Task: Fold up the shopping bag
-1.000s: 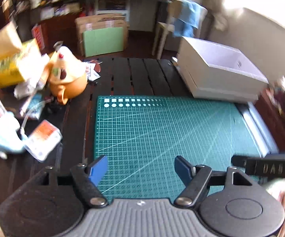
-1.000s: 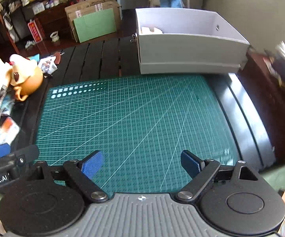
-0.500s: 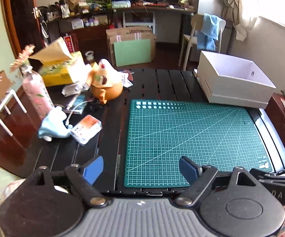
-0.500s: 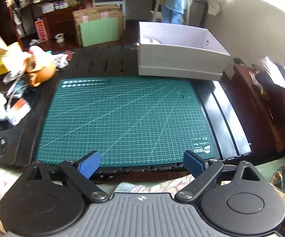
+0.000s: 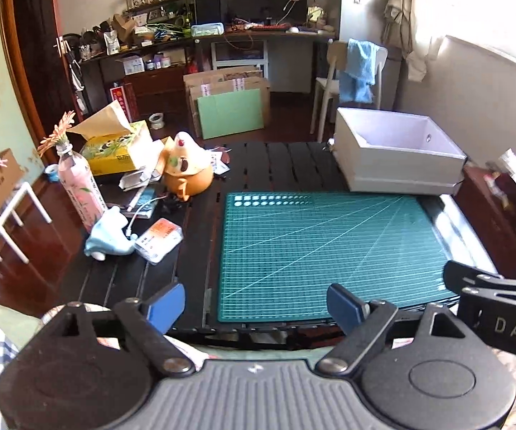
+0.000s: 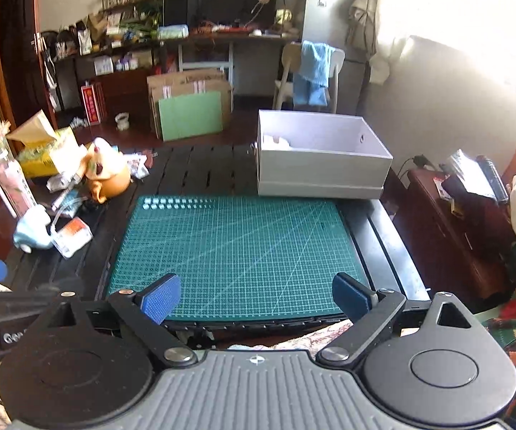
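Note:
No shopping bag shows clearly in either view. A green cutting mat [image 5: 329, 247] [image 6: 240, 251] lies bare on the dark slatted table [image 5: 279, 165]. Behind it stands a white box [image 5: 397, 165] [image 6: 322, 168] with something white [image 6: 275, 140] inside; I cannot tell what it is. My left gripper [image 5: 256, 304] hangs open over the table's near edge with nothing between its blue pads. My right gripper [image 6: 256, 297] is open too, also over the near edge with nothing between its pads. Each gripper's black frame shows at the edge of the other's view.
Clutter fills the table's left side: an orange lidded pot [image 5: 186, 175], a yellow tissue box [image 5: 114, 150], a pink bottle [image 5: 80, 190] with a flower, a light blue object [image 5: 109, 233] and a packet [image 5: 159, 240]. A chair [image 6: 311, 71] with blue cloth stands behind.
Both grippers have drawn back and up from over the mat to the table's near edge, so the whole table now shows. Their jaws have spread a little wider.

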Demonstrator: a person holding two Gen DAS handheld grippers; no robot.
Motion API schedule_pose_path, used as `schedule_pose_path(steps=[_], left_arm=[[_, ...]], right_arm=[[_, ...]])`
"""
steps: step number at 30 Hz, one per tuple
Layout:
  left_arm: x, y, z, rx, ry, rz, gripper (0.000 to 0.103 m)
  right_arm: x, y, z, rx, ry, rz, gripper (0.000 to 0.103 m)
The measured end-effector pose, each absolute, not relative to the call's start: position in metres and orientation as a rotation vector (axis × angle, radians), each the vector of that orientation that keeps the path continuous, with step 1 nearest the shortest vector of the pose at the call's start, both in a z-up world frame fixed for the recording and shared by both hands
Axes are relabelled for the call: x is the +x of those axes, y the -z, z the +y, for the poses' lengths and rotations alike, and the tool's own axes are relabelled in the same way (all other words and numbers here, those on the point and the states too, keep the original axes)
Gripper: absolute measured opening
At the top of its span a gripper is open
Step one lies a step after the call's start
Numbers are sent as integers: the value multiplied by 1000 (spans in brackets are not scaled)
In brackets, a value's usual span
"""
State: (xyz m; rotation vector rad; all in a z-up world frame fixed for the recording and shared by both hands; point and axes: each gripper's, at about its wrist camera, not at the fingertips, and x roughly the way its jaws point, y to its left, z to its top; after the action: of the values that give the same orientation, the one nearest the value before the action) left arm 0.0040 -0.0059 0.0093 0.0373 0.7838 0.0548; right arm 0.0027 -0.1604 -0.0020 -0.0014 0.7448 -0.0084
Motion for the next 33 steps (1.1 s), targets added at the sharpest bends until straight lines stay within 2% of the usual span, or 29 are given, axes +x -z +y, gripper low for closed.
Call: schedule_pose_path(steps=[15, 33], left_arm=[[-14, -36, -6, -9, -74, 745, 87], [-20, -41, -9, 18, -106, 716, 87]], right_arm=[[-18, -29, -157, -20, 5, 683, 92], [-21, -31, -158, -3, 3, 688, 92]])
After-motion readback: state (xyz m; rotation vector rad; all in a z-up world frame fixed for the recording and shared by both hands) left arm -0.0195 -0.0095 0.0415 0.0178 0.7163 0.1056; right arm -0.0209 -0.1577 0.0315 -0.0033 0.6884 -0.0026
